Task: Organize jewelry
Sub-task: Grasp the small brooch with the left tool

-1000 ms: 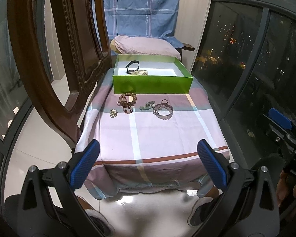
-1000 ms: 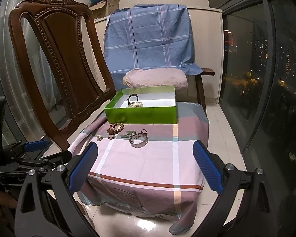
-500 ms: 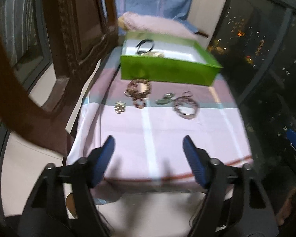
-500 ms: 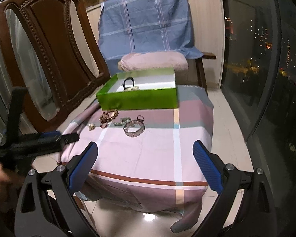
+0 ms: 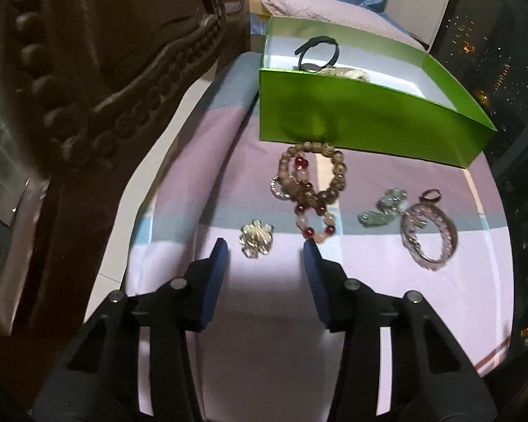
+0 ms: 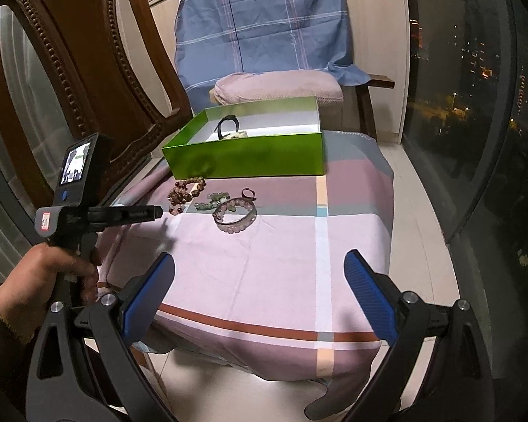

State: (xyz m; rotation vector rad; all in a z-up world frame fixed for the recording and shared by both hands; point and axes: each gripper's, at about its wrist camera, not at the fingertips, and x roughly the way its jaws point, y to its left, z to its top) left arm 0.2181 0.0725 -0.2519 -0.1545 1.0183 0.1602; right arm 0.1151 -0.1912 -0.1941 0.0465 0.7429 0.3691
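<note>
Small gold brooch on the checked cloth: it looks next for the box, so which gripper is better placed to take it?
Left. The left gripper hangs just short of the small gold brooch, jaws narrowed; the right gripper sits back near the cloth's front edge.

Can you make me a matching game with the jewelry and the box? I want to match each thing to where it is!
Things:
1. black band
2. gold brooch
3. pink bracelet
4. bead bracelets

Places:
A. on the cloth, farthest right in the left tool's view
B. inside the green box
C. on the cloth right in front of the box's wall
D. on the cloth just ahead of the left tool, nearer its left finger

Pairs: 1-B, 2-D, 3-A, 4-C
</note>
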